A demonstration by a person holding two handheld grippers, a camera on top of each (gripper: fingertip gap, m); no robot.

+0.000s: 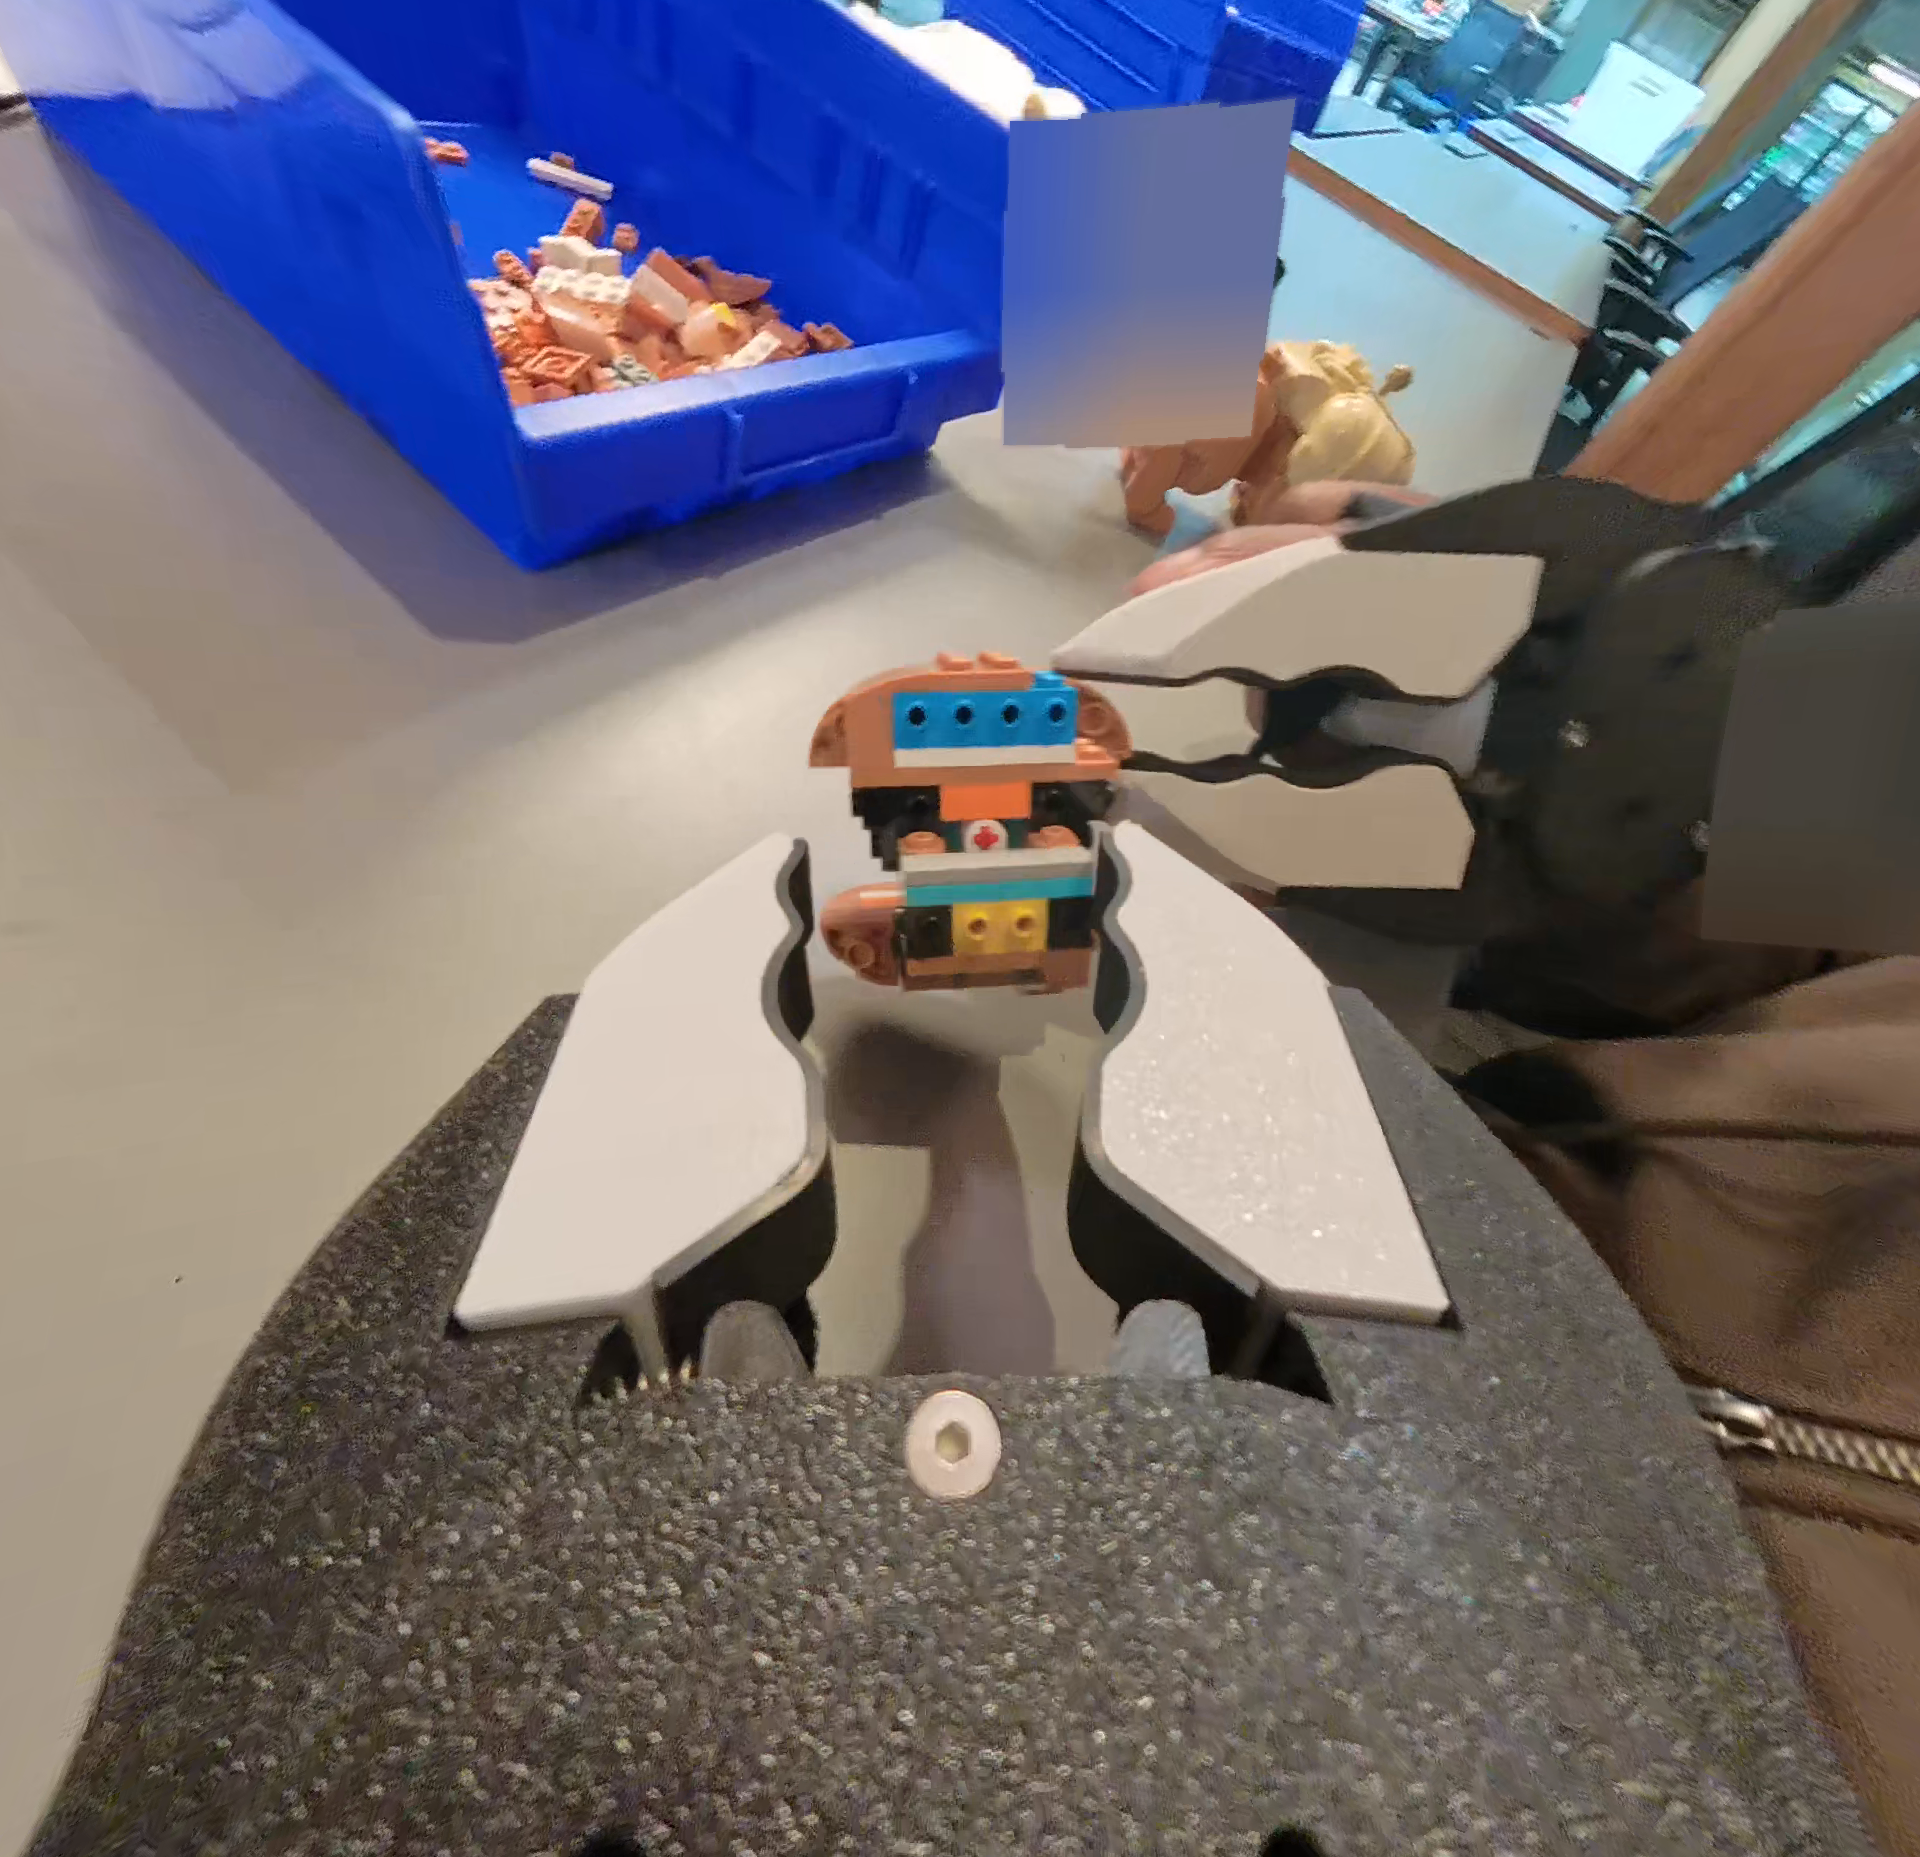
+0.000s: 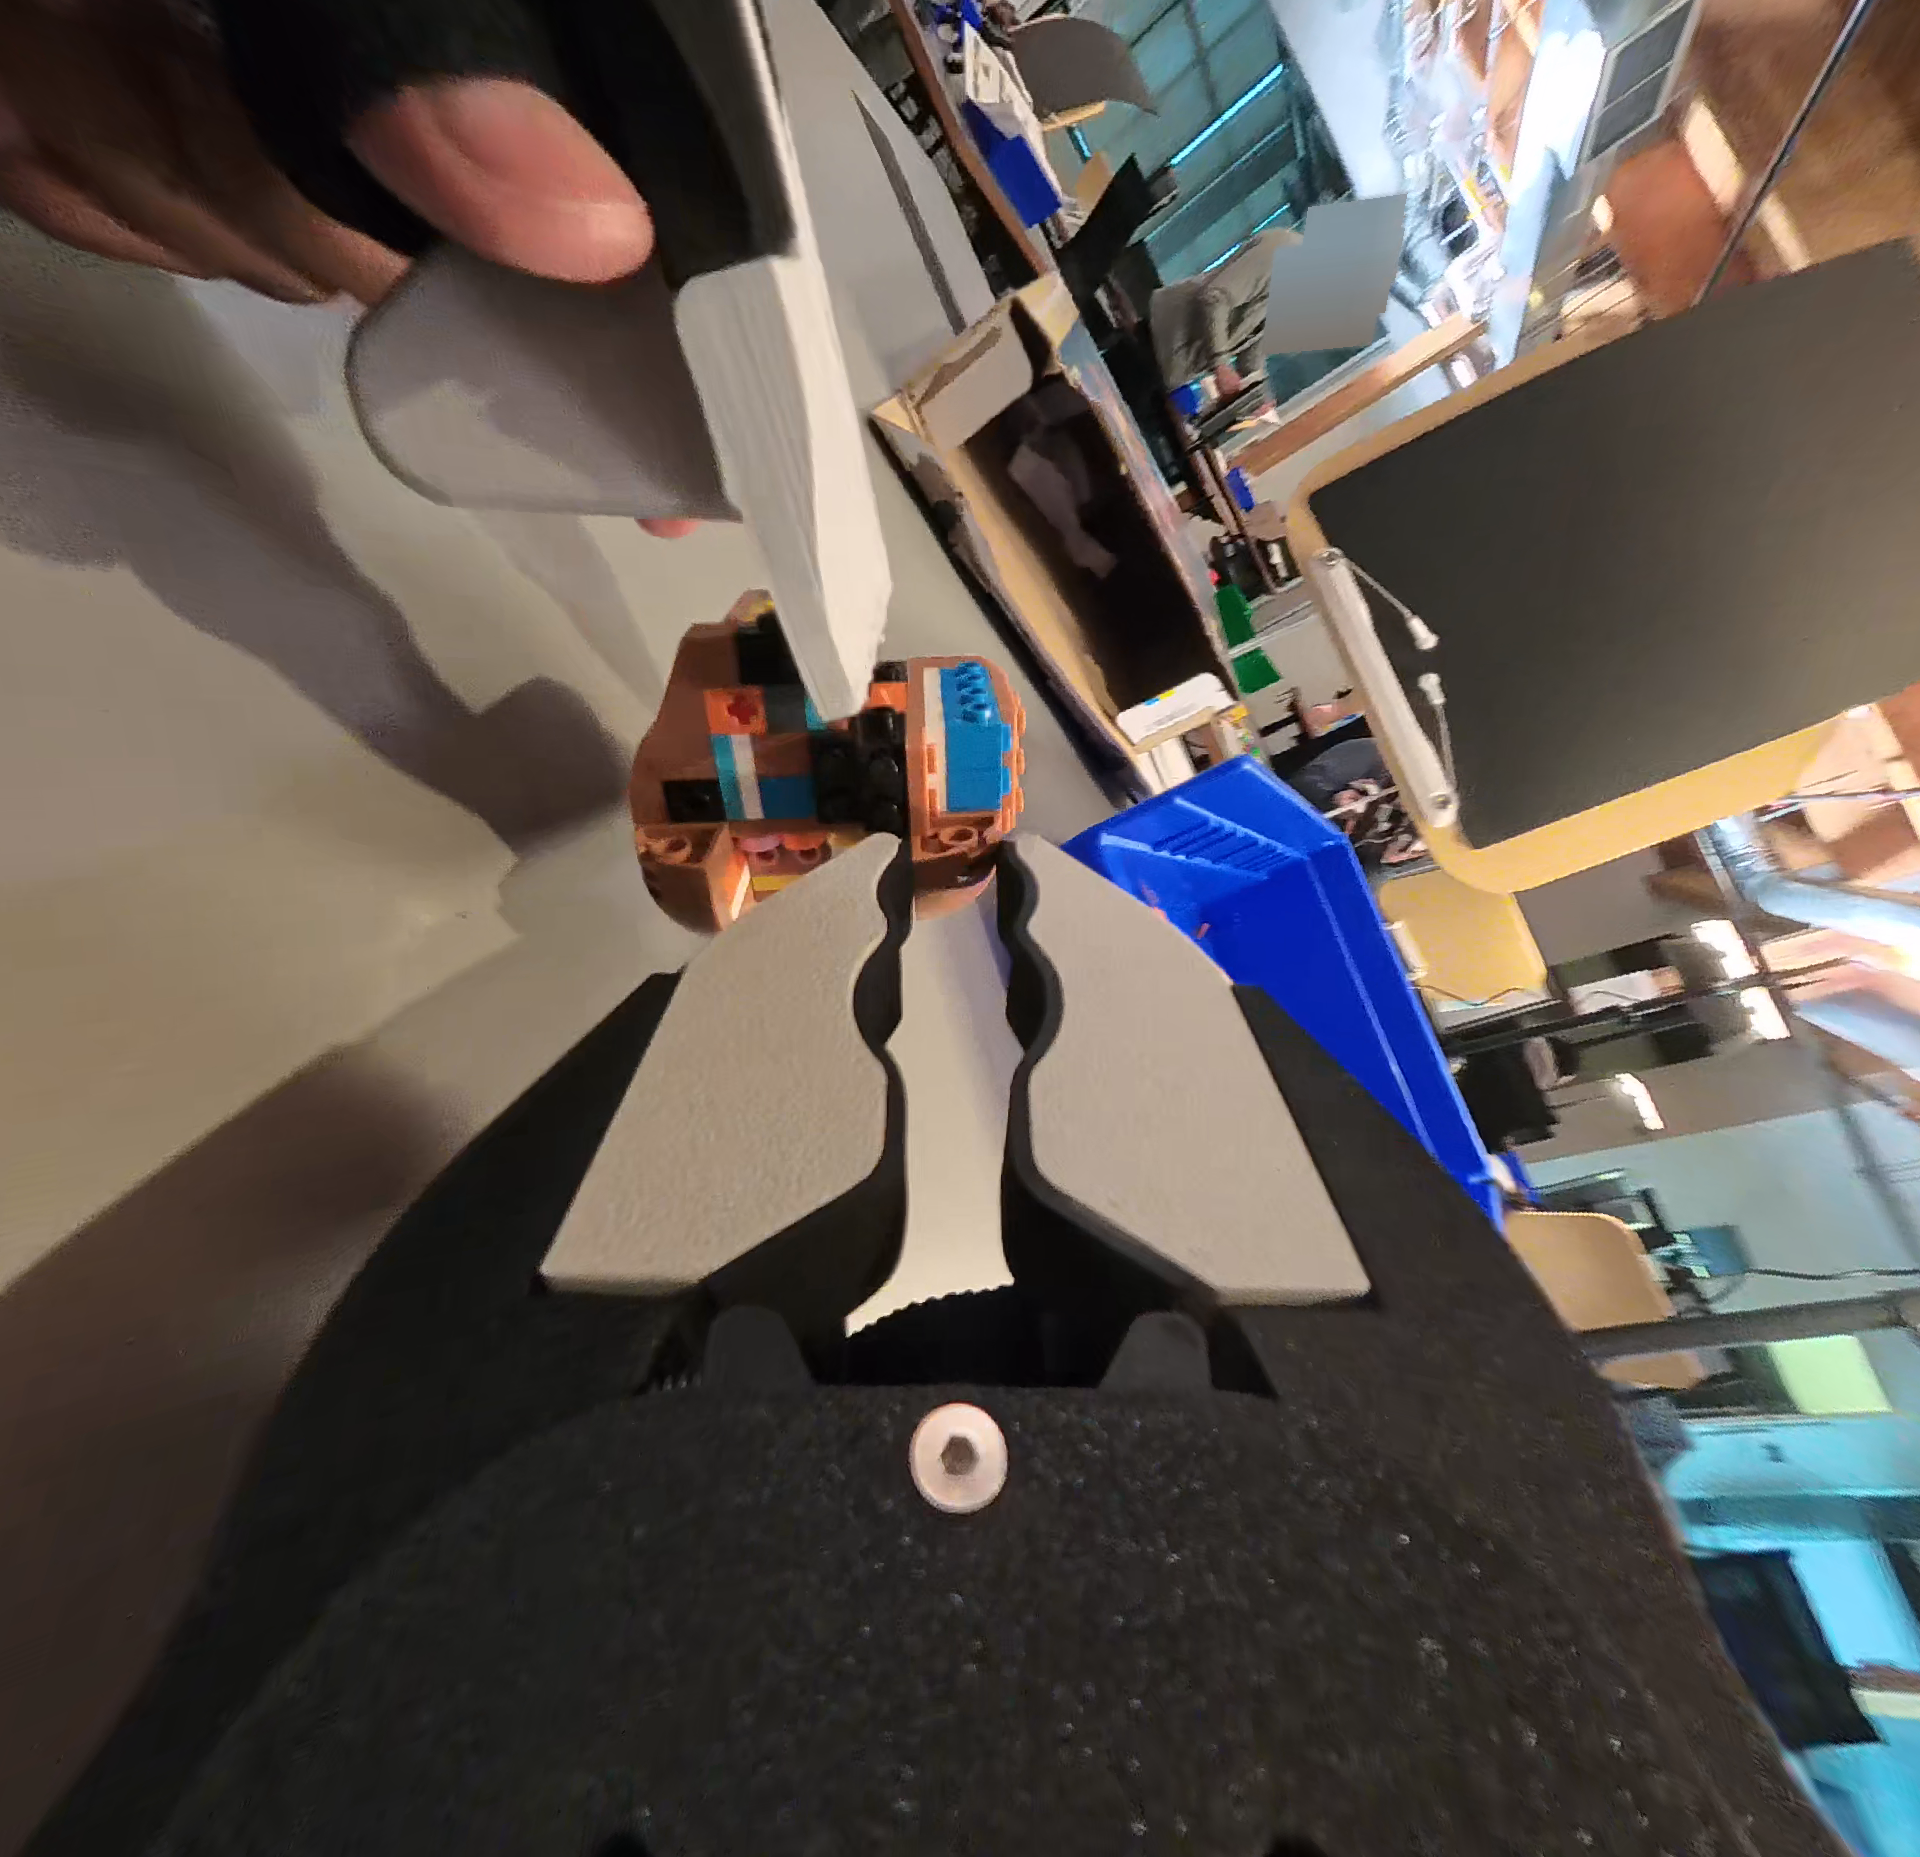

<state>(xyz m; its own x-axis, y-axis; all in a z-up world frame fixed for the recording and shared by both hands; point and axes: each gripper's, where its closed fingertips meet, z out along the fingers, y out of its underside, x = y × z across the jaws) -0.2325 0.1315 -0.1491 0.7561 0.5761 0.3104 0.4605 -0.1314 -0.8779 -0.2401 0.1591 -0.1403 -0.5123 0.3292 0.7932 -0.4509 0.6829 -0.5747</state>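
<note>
A small brick model (image 1: 966,831) of brown, blue, black and yellow bricks is held above the grey table (image 1: 260,768). My left gripper (image 1: 951,862) is shut on its lower half, one fingertip on each side. My right gripper (image 1: 1096,716) comes in from the right and closes on the brown rounded edge of the model's upper half. In the right wrist view the right gripper (image 2: 954,851) pinches that brown edge of the model (image 2: 790,768). A finger of the left gripper (image 2: 821,560) reaches down onto the model from above.
A blue bin (image 1: 727,425) holding several loose bricks (image 1: 623,311) stands at the back left, with another blue bin (image 1: 1143,20) behind it. A tan brick figure (image 1: 1330,425) sits behind the right gripper. An open cardboard box (image 2: 1039,519) and a person's thumb (image 2: 499,186) show in the right wrist view. The grippers are tip to tip, or close to it.
</note>
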